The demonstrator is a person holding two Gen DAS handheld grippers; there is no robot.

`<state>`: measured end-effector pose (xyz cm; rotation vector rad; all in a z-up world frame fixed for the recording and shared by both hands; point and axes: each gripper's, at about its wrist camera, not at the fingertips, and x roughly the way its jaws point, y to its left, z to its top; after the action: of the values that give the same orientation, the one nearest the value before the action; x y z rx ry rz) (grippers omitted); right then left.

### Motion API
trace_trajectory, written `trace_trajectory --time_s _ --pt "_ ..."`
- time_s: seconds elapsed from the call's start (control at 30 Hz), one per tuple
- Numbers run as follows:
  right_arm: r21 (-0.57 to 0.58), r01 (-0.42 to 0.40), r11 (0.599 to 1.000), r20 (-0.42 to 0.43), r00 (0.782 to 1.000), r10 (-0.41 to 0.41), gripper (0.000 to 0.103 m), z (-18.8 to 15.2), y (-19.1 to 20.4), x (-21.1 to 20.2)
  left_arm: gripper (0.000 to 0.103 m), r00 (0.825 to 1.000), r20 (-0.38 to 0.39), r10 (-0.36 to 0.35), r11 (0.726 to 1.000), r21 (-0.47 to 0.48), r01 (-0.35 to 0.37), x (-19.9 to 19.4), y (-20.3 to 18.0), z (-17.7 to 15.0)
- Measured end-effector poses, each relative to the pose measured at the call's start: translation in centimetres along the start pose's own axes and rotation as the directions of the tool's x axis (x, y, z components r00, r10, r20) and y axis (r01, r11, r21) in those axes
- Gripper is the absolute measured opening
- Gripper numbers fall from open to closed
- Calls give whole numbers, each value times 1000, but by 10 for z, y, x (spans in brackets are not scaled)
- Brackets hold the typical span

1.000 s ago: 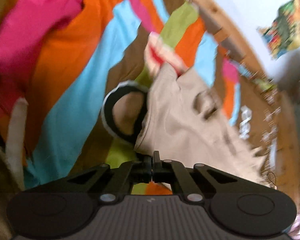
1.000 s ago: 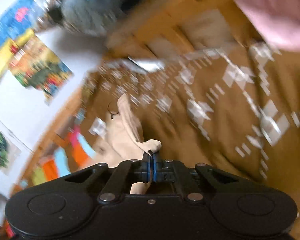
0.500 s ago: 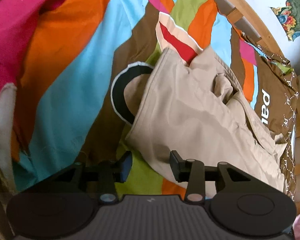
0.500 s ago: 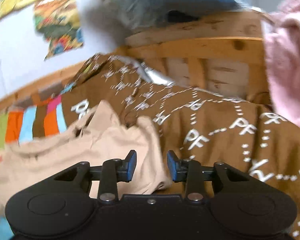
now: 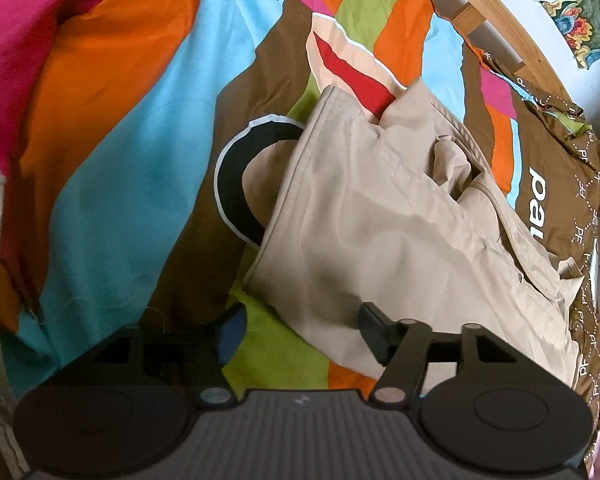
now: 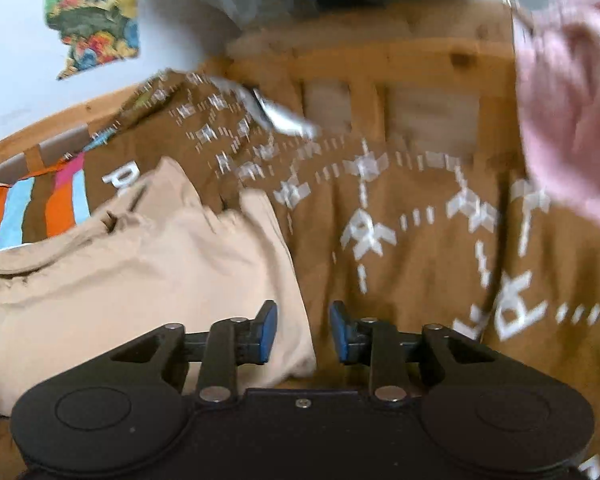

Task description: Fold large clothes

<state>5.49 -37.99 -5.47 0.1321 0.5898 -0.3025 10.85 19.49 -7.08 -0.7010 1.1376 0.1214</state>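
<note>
We see a beige garment [image 5: 384,224] of smooth, lightly creased woven cloth lying folded on the bed, its stitched hem running straight along the near left edge and a rumpled flap and seam bunched toward its far right side. Under it spreads a bedspread [image 5: 132,128] in broad wavy bands of pink, orange, sky blue, brown and lime green, with a black ring outlined in white showing just beside the garment's left edge. The left gripper [image 5: 302,330] hovers over the garment's near corner with its fingers [image 5: 374,332] wide apart and nothing between them. In the right wrist view, which is blurred, the right gripper [image 6: 303,332] hangs at the garment's right edge [image 6: 148,276], its blue-padded fingers [image 6: 269,330] apart and empty, above a brown cover [image 6: 400,240] printed with white lettering and dashed lines. Behind it stand a wooden bed frame [image 6: 380,64] with slats and a fuzzy pink fabric [image 6: 572,112] at the right. A second ago both pairs of fingers were pinched shut on the beige cloth, which hung lifted; now it lies flat and released, and the fingers stand wider than half a second ago.
</note>
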Motion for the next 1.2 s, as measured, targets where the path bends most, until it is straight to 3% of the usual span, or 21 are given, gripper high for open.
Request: trace_trajectory --time_s 0.17,0.23,0.37,0.47,0.6,0.73,0.83,0.9,1.03,1.13,1.2 --pt "-140 -56 988 115 991 73 65 22 35 -16 88 1000 6 -2 1000 4 2 1 -2 -1" --pt "-200 -117 973 127 981 144 68 28 55 -15 89 1000 6 2 1000 9 -2 2 -3 0" --pt "-279 -256 925 43 959 279 80 34 101 5 92 1000 6 7 1000 17 -7 5 -4 0" --pt "-367 -333 868 -15 936 353 80 36 142 23 94 1000 16 14 999 41 -15 7 -7 -1" --pt "-524 -330 786 8 920 392 80 36 196 39 96 999 28 29 996 82 -32 11 -12 -1" --pt "-600 -284 748 19 930 368 81 40 232 66 99 998 41 42 991 125 -47 14 -16 -1" --pt "-645 -247 723 -13 950 313 84 30 248 88 101 998 49 50 987 151 -57 16 -19 -1" --pt "-653 -241 718 -48 959 278 86 17 250 100 102 998 49 48 985 164 -56 18 -19 0" --pt "-653 -219 725 -11 960 280 87 5 248 102 102 998 53 47 984 168 -55 19 -18 2" --pt "-613 -262 746 -32 951 308 87 9 239 98 102 998 50 42 985 163 -49 18 -17 3" --pt "-545 -311 778 -19 933 360 89 13 223 83 102 998 48 36 986 159 -43 17 -17 3"
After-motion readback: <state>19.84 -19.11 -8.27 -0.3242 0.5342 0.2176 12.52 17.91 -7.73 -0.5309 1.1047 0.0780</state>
